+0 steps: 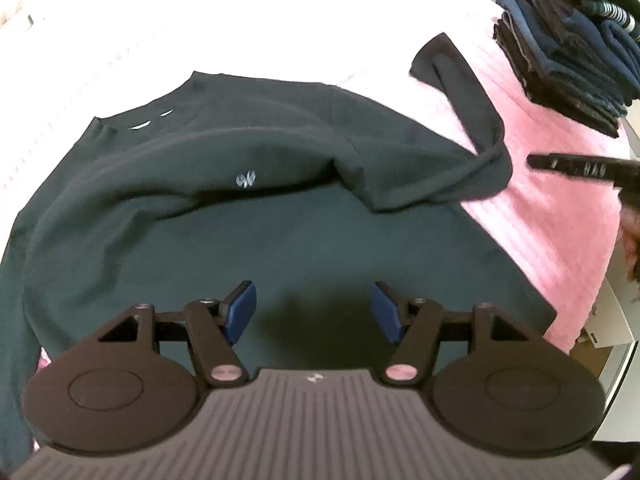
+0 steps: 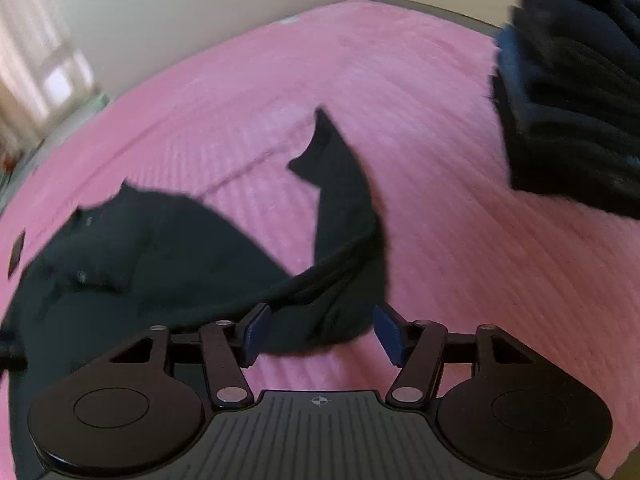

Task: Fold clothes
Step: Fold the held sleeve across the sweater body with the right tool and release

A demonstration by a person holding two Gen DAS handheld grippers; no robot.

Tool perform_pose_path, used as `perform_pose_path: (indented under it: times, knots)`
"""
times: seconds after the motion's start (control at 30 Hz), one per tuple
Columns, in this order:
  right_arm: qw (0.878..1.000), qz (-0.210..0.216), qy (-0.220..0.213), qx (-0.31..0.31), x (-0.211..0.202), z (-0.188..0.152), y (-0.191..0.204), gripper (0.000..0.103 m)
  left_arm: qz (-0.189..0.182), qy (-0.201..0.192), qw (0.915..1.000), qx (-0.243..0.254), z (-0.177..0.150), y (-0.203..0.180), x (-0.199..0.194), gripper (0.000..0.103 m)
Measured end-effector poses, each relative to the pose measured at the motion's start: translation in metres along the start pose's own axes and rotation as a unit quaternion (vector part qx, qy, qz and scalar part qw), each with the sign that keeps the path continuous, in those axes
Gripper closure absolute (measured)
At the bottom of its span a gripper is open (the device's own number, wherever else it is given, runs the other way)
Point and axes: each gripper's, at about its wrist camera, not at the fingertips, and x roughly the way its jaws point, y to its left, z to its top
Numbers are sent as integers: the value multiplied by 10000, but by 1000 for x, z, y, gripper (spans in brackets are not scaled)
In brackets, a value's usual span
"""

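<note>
The dark green sweatshirt [image 1: 248, 216] lies spread on the pink bed [image 1: 560, 216], directly ahead of the left hand-held gripper [image 1: 313, 312], whose jaws stand wide and empty; it looks soft, limp and light, likely to sag and slide; the sleeve [image 2: 344, 208], ahead of the wide, empty right hand-held gripper [image 2: 322, 334], seems the best hold, near its cuff.

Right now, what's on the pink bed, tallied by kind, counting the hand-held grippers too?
Dark green sweatshirt spread on the pink bedspread: 1
Stack of folded dark and blue clothes: 1, number of pieces too blurred to tell
Hand-held grippers, both open: 2, left hand-held gripper and right hand-held gripper
Total: 4
</note>
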Motion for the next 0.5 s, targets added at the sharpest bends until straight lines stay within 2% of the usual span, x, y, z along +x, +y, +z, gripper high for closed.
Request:
perform_pose_path:
  times: [0.07, 0.1, 0.13, 0.27, 0.3, 0.33, 0.4, 0.47, 0.5]
  knots:
    - [9996, 33, -214, -185, 11, 21, 3, 26, 38, 91, 9999, -94, -3, 3, 3, 44]
    - [9991, 58, -292, -299, 20, 34, 6, 10, 60, 145, 9998, -131, -6, 2, 3, 44]
    - [9984, 95, -326, -445, 35, 50, 12, 3, 82, 194, 9997, -157, -9, 2, 4, 44]
    - [9970, 80, -283, -722, 103, 105, 14, 3, 150, 278, 9994, -159, -19, -5, 3, 43]
    - [9971, 86, -180, -731, 119, 115, 10, 7, 168, 296, 9993, -159, -22, -6, 2, 43]
    - [9972, 113, -17, -736, 133, 122, 5, 42, 192, 328, 9991, -167, -25, -7, 3, 43]
    - [9970, 257, 248, -680, 148, 134, -2, 99, 230, 399, 9988, -188, -27, -9, 4, 43]
    - [9978, 410, 89, -521, 134, 144, -9, 100, 226, 428, 9986, -202, -26, -11, 3, 43]
    - [9976, 421, -277, -477, 111, 147, -12, 101, 217, 432, 9986, -197, -25, -13, 3, 43]
